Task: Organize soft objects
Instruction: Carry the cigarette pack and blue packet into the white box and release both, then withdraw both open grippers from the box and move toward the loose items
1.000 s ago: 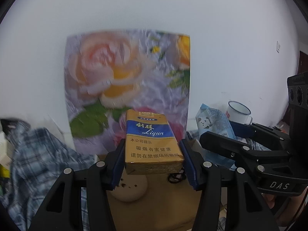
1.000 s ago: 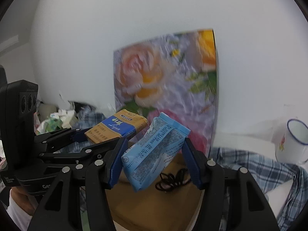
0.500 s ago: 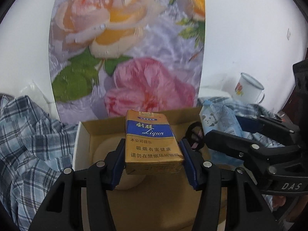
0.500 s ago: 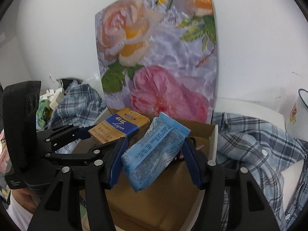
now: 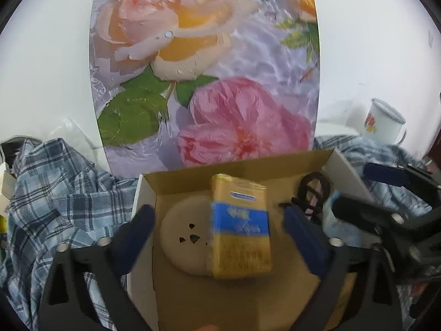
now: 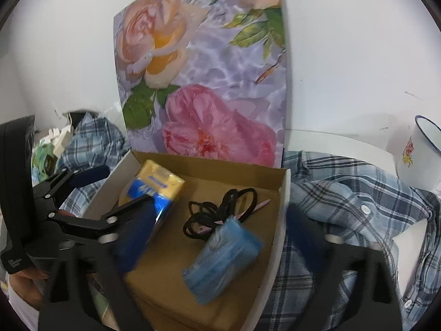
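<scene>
Plaid blue shirt fabric [image 5: 55, 193] is seen bunched at far left, against the outer wall of the cardboard box [image 5: 148, 193]. Left gripper [image 5: 217, 229] is held over the box, jaws opening and already wide, both blue pads clear of the yellow-and-blue pack [image 5: 239, 229]. That pack is seen motion-blurred between the jaws, touched by neither pad, over a beige round cushion [image 5: 182, 237] with small dark holes that lies on the box floor. Whether the pack has reached the floor cannot be told. A black cord tangle [image 5: 314, 190] is seen further right inside the box, near the back wall. Behind the box a floral rose board [image 5: 206, 69] is propped upright against the white wall.

Right gripper [image 6: 217, 237] is also held over the box, jaws opening, spread wide. The light blue tissue pack [image 6: 223, 262] is seen blurred between them, free of both pads, just in front of the cord tangle and above the box floor. More plaid fabric is spread right of the box, and a white enamel mug [image 6: 421, 154] stands at the far right edge.
</scene>
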Available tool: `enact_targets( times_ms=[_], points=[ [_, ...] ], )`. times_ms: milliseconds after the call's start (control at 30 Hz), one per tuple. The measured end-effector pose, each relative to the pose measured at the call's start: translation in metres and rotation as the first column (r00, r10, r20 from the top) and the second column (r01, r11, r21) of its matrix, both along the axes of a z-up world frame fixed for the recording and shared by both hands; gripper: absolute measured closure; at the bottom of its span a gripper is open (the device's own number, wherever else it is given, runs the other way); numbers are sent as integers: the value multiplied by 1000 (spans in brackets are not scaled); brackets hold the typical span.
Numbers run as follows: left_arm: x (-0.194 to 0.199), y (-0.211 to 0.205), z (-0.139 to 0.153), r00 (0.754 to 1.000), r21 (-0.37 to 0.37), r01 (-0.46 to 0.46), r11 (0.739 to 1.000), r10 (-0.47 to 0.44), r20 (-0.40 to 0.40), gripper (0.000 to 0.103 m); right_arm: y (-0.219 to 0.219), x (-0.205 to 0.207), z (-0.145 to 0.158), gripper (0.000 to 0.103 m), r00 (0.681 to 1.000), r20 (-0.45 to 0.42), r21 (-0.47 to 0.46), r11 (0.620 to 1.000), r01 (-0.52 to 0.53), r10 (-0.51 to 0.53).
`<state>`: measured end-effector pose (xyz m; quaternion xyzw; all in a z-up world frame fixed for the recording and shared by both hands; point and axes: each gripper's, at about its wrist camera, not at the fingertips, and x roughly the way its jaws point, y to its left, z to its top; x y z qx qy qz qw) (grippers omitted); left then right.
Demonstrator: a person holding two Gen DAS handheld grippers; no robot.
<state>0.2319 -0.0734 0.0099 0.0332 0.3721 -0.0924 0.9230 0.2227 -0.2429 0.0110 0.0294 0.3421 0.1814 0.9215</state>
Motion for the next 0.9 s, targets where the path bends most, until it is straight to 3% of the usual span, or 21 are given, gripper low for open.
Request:
enact_targets(
  times_ms=[600,900],
  points=[
    [-11,3,31,997,-25,5,1000,-3,77,0,1,-15,26,0,996,91,-18,1000,-11,12],
    [-31,2,68,983,-23,2,1000,3,182,0,0,-36,60,0,984,177,5,1000,-18,16]
  ],
)
